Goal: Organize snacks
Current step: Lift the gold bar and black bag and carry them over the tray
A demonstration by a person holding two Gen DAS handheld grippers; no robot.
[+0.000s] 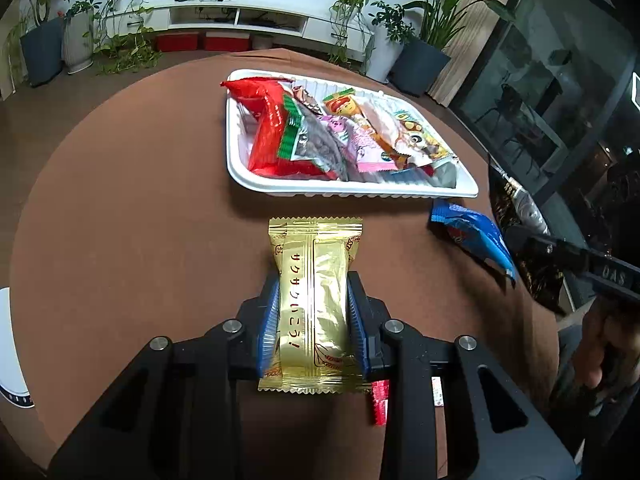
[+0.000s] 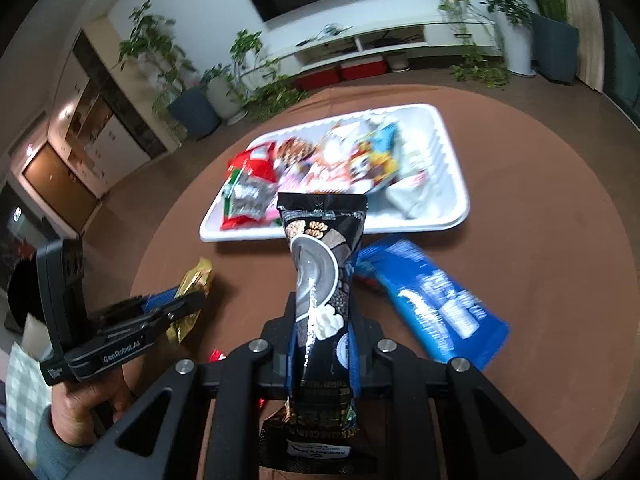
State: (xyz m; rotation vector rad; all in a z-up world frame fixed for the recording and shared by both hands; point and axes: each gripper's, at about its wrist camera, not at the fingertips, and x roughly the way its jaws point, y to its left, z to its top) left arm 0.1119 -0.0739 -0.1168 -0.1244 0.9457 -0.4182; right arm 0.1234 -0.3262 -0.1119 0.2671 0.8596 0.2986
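Note:
My left gripper (image 1: 314, 292) is shut on a gold snack packet (image 1: 314, 300) with red lettering, held just short of the white tray (image 1: 348, 190). The tray carries several packets, among them a red one (image 1: 268, 120). In the right wrist view my right gripper (image 2: 322, 320) is shut on a long black snack packet (image 2: 322, 264), lifted above the table in front of the same white tray (image 2: 448, 136). A blue packet (image 2: 432, 300) lies on the table to the right of it, also the blue packet (image 1: 476, 238) in the left wrist view. The left gripper (image 2: 188, 300) with the gold packet (image 2: 194, 280) shows at the left.
A brown cloth covers the round table (image 1: 132, 200). A small red wrapper (image 1: 380, 402) lies under my left gripper. Potted plants (image 1: 80, 36) and a white media shelf (image 1: 240, 20) stand on the floor beyond the table. A person's hand (image 2: 80, 400) holds the left gripper.

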